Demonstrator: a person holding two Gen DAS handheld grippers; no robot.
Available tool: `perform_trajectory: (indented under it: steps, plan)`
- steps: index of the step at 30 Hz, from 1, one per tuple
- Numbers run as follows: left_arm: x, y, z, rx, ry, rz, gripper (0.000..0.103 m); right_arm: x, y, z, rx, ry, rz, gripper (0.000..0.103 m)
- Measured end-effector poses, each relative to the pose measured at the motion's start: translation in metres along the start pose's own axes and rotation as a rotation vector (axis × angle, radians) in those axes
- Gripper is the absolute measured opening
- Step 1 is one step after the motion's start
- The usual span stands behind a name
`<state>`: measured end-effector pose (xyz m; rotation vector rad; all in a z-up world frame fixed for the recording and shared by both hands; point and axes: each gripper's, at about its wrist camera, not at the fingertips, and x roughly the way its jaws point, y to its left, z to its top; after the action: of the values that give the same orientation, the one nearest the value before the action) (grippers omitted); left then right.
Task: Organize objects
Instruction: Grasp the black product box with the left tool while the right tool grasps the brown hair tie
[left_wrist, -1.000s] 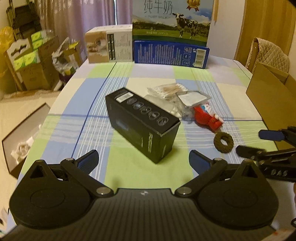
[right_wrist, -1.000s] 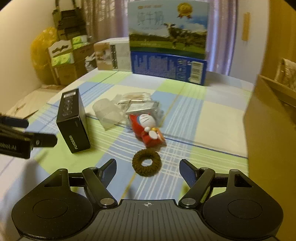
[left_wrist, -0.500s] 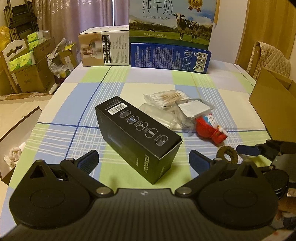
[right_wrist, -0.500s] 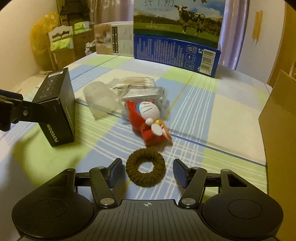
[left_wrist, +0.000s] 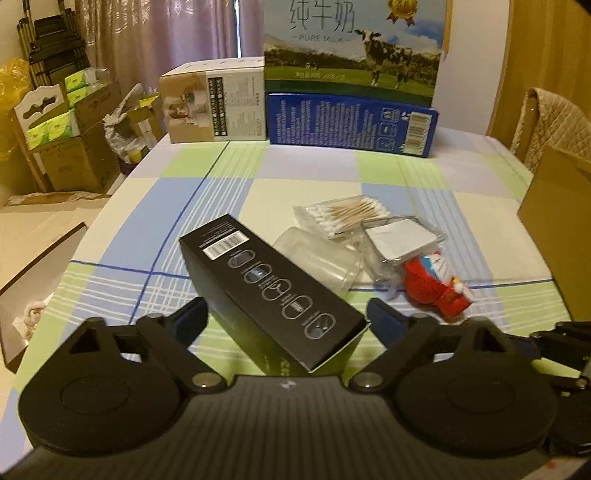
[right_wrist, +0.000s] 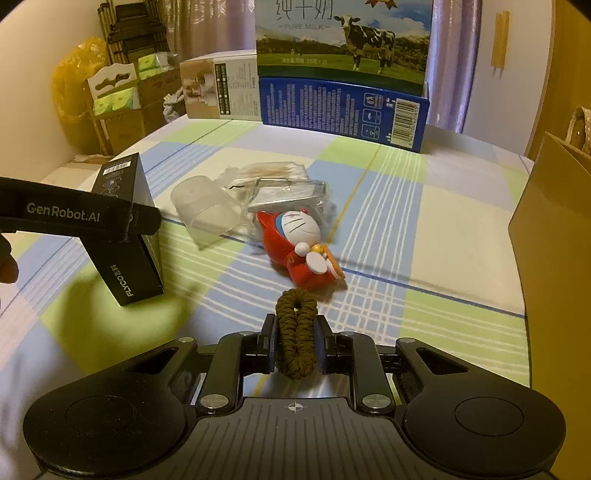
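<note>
A black carton (left_wrist: 273, 291) lies slantwise on the checked tablecloth (left_wrist: 207, 206). Its near end sits between the wide-open fingers of my left gripper (left_wrist: 286, 320). I cannot tell whether the fingers touch it. In the right wrist view the same carton (right_wrist: 127, 254) stands at the left, with a left finger (right_wrist: 77, 218) across it. My right gripper (right_wrist: 296, 345) is shut on a brown hair tie (right_wrist: 295, 325), squeezed into a narrow loop just above the cloth. A red cartoon-cat toy (right_wrist: 295, 251) lies just beyond the tie.
A clear plastic cup (left_wrist: 317, 258), a bag of cotton swabs (left_wrist: 343, 214) and a clear case (left_wrist: 402, 240) lie in a cluster mid-table. An open cardboard box (right_wrist: 554, 258) stands at the right edge. A milk carton case (left_wrist: 351, 92) and a beige box (left_wrist: 214, 107) line the far edge.
My right gripper moved forward over the hair tie and shut on it. My left gripper advanced until its open fingers straddle the black carton.
</note>
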<state>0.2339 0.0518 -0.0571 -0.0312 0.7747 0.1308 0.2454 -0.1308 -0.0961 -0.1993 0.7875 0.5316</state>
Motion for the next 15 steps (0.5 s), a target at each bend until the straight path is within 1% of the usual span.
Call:
perform_trajectory:
  steps: [2, 4, 5, 7, 8, 10, 12, 15]
  plan:
    - [-0.002, 0.001, 0.0, -0.004, 0.007, 0.011, 0.084, -0.001, 0.0, 0.0, 0.003, 0.006, -0.004, 0.017]
    - [-0.005, 0.002, -0.001, 0.01, 0.013, 0.025, 0.07, -0.002, -0.001, -0.001, 0.011, 0.012, -0.008, 0.017]
    - [-0.006, 0.003, -0.002, 0.013, 0.019, 0.028, 0.068, -0.003, -0.002, -0.001, 0.017, 0.014, -0.006, 0.017]
    - [-0.011, 0.006, -0.004, 0.007, 0.033, 0.031, 0.055, -0.007, -0.003, -0.002, 0.023, 0.017, -0.003, 0.017]
    - [-0.013, 0.007, -0.006, 0.008, 0.042, 0.033, 0.053, -0.009, -0.003, -0.003, 0.023, 0.016, -0.003, 0.017]
    - [-0.021, 0.008, -0.01, 0.024, 0.056, 0.031, 0.042, -0.015, -0.003, -0.004, 0.024, 0.013, -0.001, 0.017]
    - [-0.03, 0.007, -0.016, 0.037, 0.072, 0.017, 0.038, -0.022, -0.003, -0.006, 0.034, 0.01, 0.001, 0.017]
    - [-0.045, 0.001, -0.027, 0.071, 0.09, -0.031, 0.038, -0.032, -0.003, -0.012, 0.062, 0.023, 0.008, 0.017]
